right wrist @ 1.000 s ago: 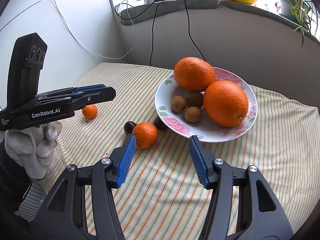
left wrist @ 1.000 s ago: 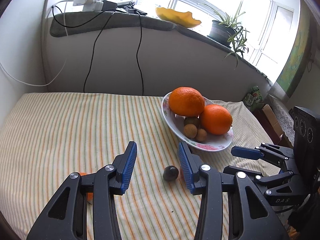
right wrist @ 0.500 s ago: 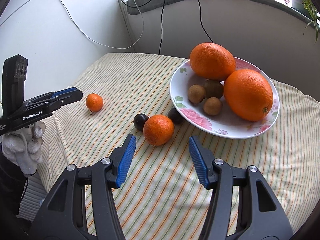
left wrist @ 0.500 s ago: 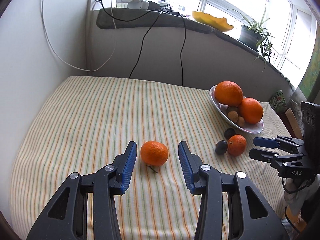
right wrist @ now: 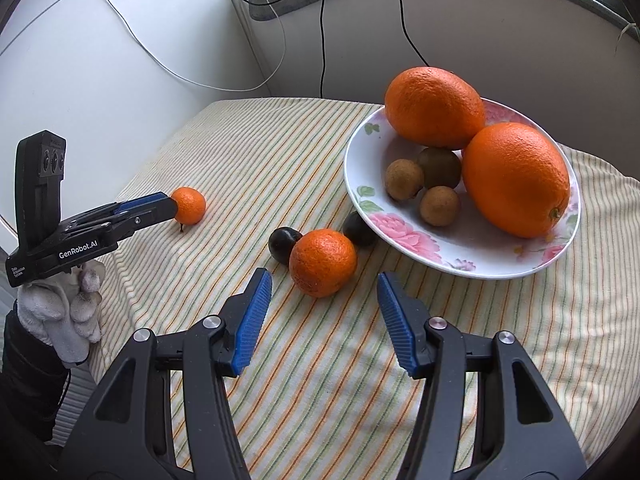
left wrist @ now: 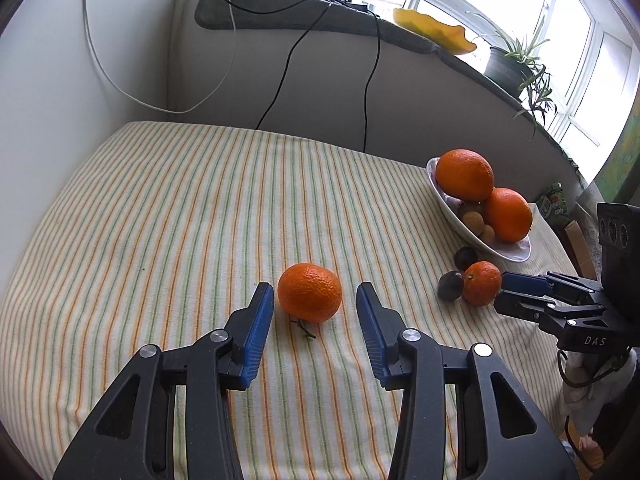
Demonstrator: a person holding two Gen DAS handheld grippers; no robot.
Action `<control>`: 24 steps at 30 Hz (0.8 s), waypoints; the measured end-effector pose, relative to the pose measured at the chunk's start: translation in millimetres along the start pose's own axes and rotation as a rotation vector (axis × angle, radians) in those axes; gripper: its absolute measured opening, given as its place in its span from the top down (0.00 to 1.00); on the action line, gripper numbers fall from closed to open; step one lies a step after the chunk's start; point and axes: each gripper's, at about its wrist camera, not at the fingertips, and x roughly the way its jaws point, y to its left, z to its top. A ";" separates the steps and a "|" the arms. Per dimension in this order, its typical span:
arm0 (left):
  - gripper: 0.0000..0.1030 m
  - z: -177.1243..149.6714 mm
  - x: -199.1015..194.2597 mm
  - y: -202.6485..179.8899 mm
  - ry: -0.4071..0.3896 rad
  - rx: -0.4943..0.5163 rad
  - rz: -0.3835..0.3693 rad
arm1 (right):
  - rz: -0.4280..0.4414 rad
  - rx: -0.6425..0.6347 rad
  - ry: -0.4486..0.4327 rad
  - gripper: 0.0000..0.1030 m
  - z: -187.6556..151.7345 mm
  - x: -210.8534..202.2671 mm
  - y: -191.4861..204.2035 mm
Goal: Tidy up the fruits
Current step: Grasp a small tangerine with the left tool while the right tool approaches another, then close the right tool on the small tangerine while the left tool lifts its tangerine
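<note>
Left wrist view: the left tongs [left wrist: 315, 304] stand partly open over the striped worktop [left wrist: 160, 220], a small mandarin [left wrist: 309, 298] between the blue pads, which do not touch it. Right wrist view: the right tongs [right wrist: 324, 294] are also partly open and empty, just short of a second mandarin [right wrist: 322, 262] flanked by 2 dark fruits [right wrist: 283, 243]. Beside them the flowered plate [right wrist: 404, 232] holds 2 oranges [right wrist: 516, 178] and 3 small brown fruits [right wrist: 404, 179].

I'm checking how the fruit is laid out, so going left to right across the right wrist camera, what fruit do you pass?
Small tangerine at the left gripper tip → dark plum → tangerine → second dark plum against the floral plate → on the plate, small brown fruits → large orange.
</note>
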 end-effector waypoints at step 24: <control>0.66 -0.3 14.8 9.5 0.036 -0.039 -0.042 | 0.058 0.057 0.041 0.60 10.6 20.6 -8.7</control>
